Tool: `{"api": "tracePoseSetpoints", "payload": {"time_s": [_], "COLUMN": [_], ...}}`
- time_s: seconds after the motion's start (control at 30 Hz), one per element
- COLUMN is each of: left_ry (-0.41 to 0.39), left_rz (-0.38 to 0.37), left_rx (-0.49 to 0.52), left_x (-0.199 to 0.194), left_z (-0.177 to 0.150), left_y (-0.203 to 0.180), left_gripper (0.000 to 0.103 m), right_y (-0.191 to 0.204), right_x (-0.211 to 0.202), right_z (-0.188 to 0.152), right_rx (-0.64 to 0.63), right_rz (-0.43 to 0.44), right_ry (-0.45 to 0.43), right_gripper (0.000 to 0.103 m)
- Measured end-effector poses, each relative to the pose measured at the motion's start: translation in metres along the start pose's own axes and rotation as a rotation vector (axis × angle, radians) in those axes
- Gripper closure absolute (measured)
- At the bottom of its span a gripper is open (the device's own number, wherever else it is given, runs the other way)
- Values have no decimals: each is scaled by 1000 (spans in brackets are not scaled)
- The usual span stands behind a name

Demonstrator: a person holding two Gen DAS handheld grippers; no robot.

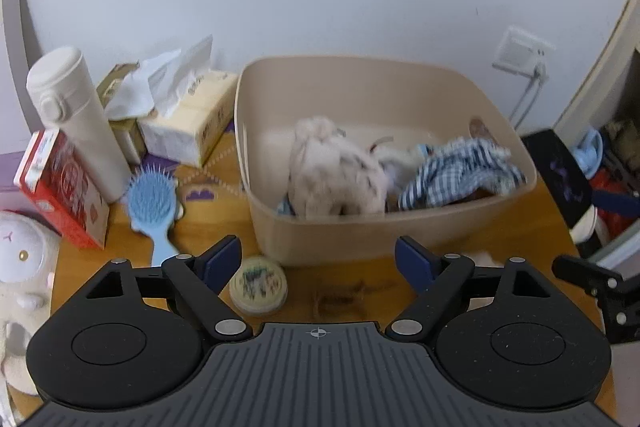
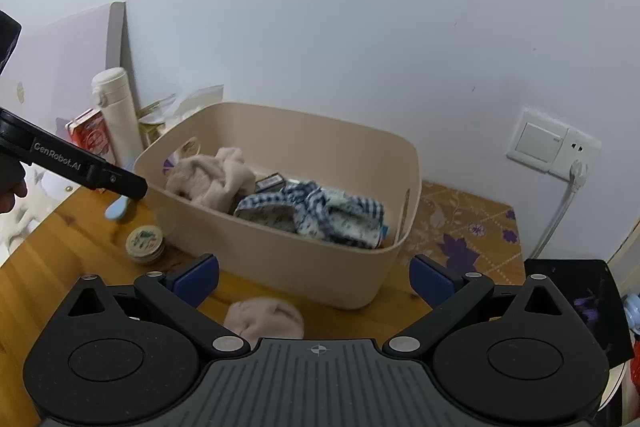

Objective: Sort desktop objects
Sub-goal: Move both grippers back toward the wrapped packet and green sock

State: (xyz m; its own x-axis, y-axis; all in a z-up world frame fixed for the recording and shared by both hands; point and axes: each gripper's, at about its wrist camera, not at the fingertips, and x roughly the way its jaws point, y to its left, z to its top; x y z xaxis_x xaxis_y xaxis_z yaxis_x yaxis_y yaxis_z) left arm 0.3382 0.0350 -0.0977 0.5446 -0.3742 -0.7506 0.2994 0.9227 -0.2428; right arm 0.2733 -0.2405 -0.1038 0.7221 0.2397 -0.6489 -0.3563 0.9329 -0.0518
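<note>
the left gripper [image 1: 318, 259] stands with its 2 blue-padded fingers [image 1: 219, 261] spread wide and nothing between them; below the gap lies bare wooden desk [image 1: 352, 301]. just beside its left finger sits a small round tin [image 1: 258, 285] with a printed lid, close to the front wall of the bin. the right gripper [image 2: 316, 277] is likewise splayed wide, empty, its pads [image 2: 195, 281] clear of everything. under it, on the desk in front of the bin, lies a beige knitted item [image 2: 264, 319], partly hidden by the gripper body.

a little farther, the beige plastic bin [image 1: 320, 239] stands on the desk. inside it lie a pale fluffy cloth [image 1: 332, 175] toward the left and a blue-and-white checked cloth [image 1: 460, 171] toward the right, touching each other; a small dark box [image 2: 272, 182] shows between them in the right wrist view.

left of the bin, a light blue hairbrush [image 1: 154, 207] lies bristles up. behind it stand a red carton [image 1: 60, 187] and an upright white flask [image 1: 76, 123], touching or nearly so. a white plush toy [image 1: 22, 267] sits at the left edge of the desk. farther back, a tissue pack [image 1: 188, 123] with a sheet sticking out rests near the wall.

on the wall to the right, a white switch and socket [image 2: 554, 145] holds a plug with a cable running down.
</note>
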Motion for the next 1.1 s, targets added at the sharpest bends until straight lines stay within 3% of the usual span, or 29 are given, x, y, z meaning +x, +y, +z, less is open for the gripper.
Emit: {"api": "tracePoseSetpoints", "payload": {"time_s": [0.63, 1.1], "left_ry": [211, 305], "left_rz": [-17, 6], "left_rx": [40, 35], "left_x": [18, 41], "left_z": [-71, -101], "left_y": [-4, -3], "left_gripper": [18, 18], "right_y": [18, -3], "right_x": [4, 23], "right_z": [-46, -83], "right_rx": [-102, -48], "right_rz": [0, -29], "right_ry": [126, 237], "right_gripper": [0, 0]}}
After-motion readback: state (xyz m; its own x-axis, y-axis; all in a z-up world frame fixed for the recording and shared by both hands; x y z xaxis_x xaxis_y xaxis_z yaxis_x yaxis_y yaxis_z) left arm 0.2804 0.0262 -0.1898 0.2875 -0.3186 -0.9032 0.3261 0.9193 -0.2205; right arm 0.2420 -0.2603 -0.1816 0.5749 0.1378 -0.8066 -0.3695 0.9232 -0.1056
